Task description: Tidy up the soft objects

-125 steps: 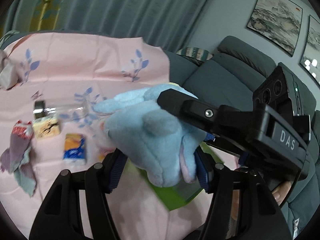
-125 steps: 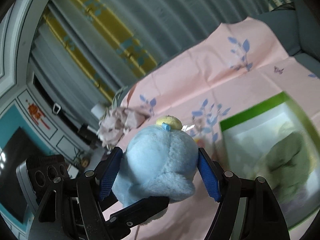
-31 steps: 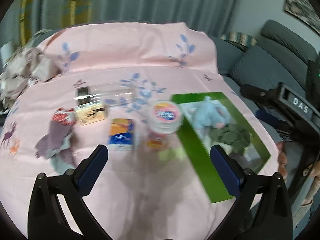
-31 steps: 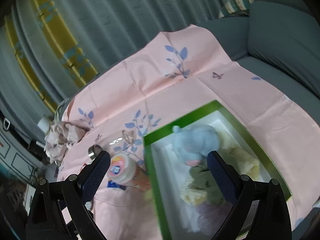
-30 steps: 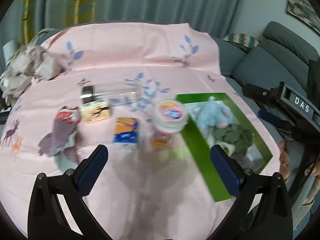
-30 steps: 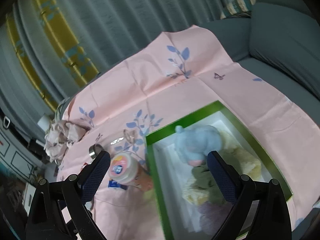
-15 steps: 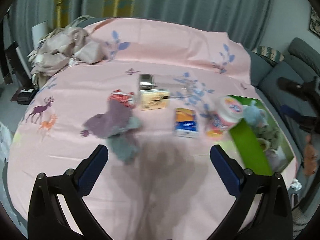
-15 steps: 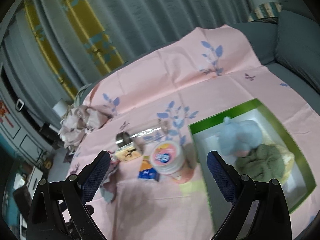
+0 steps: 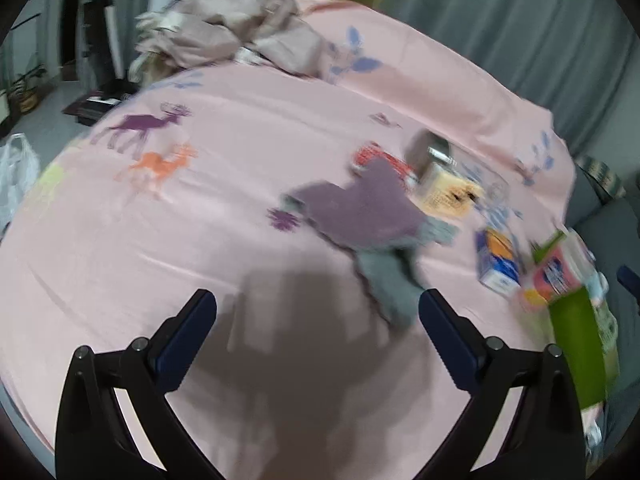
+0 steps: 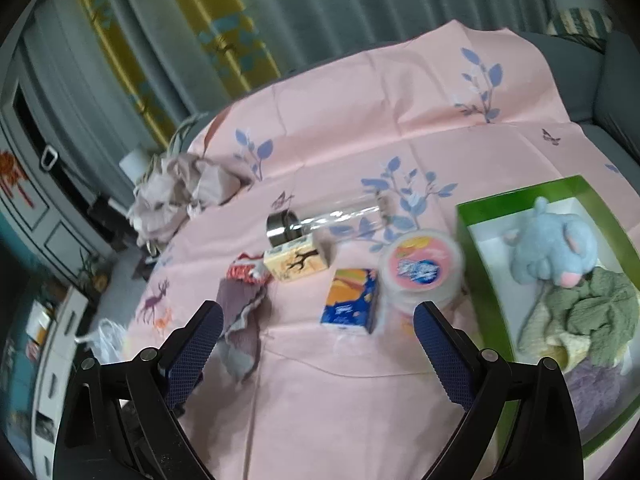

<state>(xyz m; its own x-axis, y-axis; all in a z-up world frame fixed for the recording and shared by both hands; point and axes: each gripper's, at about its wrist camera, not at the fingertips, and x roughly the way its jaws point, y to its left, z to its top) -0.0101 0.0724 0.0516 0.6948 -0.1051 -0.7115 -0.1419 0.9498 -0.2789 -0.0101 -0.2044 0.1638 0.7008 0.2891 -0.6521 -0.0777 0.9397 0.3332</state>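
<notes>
A purple cloth (image 9: 360,204) lies over a grey cloth (image 9: 390,284) on the pink tablecloth; both show in the right wrist view (image 10: 240,312). A small red and white soft item (image 10: 245,270) lies beside them. The green box (image 10: 468,248) at the right holds a blue plush toy (image 10: 548,248), a green knitted cloth (image 10: 592,312) and other soft pieces. My left gripper (image 9: 316,312) is open and empty above the table, left of the cloths. My right gripper (image 10: 316,328) is open and empty above the table's front.
A glass bottle (image 10: 320,220) lies on its side behind a cream carton (image 10: 296,264). A blue and orange tissue pack (image 10: 352,300) and a pink-lidded tub (image 10: 420,272) stand beside the box. A crumpled beige cloth pile (image 10: 180,192) sits at the far left edge.
Both grippers let go of the blue plush toy, which now lies in the green box. The left gripper has swung left toward the purple and grey cloths. The right gripper has pulled back and left.
</notes>
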